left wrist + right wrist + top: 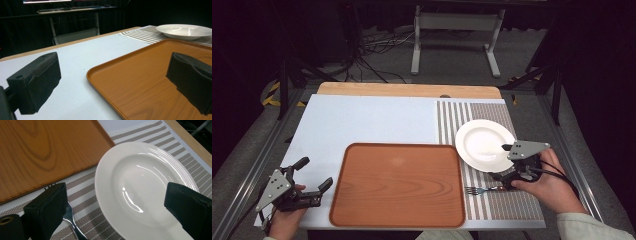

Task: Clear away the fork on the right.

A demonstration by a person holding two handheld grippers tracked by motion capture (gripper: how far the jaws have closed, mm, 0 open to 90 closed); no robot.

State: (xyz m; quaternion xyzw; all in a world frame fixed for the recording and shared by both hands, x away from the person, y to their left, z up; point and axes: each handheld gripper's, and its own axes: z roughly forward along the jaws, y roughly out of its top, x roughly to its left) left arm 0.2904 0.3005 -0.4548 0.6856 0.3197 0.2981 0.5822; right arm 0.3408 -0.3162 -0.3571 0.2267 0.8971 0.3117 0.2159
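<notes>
With its jaws spread over the plate's (140,187) near rim, the right gripper (507,162) risks tipping the plate or nudging the fork (482,190) lying just beside it on the striped mat (512,205).

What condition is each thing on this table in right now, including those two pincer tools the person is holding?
Left gripper: open, holding nothing, at the tray's left.
Right gripper: open, jaws astride the plate's rim.
Plate: empty, upright on the striped mat.
Fork: lying flat on the mat, not held.
Tray: empty, flat on the table.
</notes>
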